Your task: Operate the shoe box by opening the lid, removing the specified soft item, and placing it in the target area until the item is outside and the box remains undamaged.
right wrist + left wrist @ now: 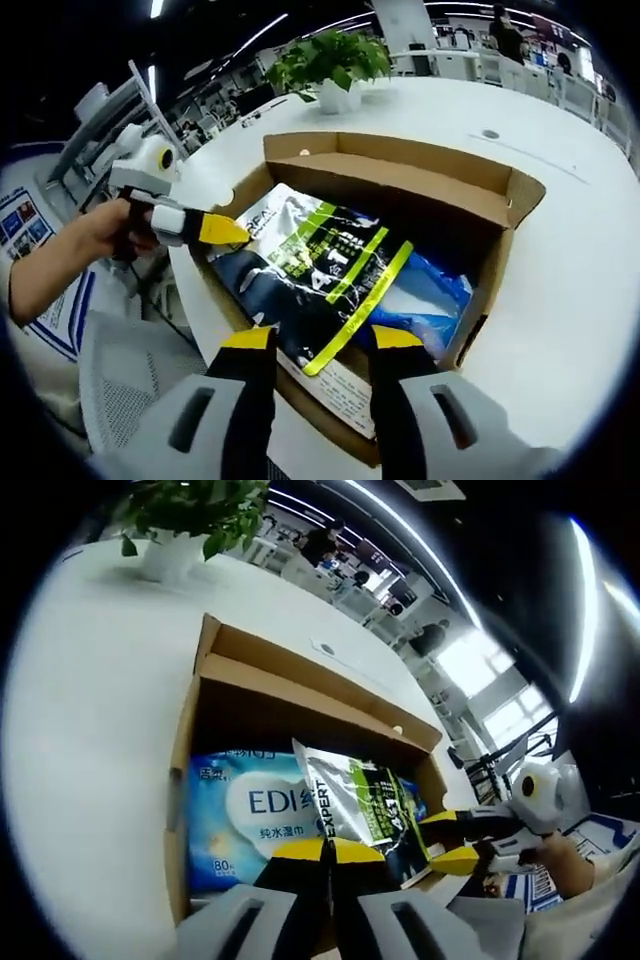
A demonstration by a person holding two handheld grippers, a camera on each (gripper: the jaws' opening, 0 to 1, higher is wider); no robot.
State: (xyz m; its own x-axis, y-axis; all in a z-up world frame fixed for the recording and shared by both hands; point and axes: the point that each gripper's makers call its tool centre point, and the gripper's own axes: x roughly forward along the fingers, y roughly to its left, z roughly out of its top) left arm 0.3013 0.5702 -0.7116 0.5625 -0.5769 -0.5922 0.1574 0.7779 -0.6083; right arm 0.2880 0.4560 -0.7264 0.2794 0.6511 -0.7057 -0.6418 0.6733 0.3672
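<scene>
While box (300, 695) gapes, wipes pack (245, 815) reads "EDI", pouch (330, 270) "EXPERT"

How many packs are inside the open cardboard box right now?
2. A black-and-green bag lies on top, tilted across the box. A blue wipes pack lies flat under it. More could be hidden beneath them.

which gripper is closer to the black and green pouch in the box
Right. The right gripper has its open jaws on either side of the black and green pouch. The left gripper, jaws together, sits at the box edge beside the pouch's corner.
</scene>
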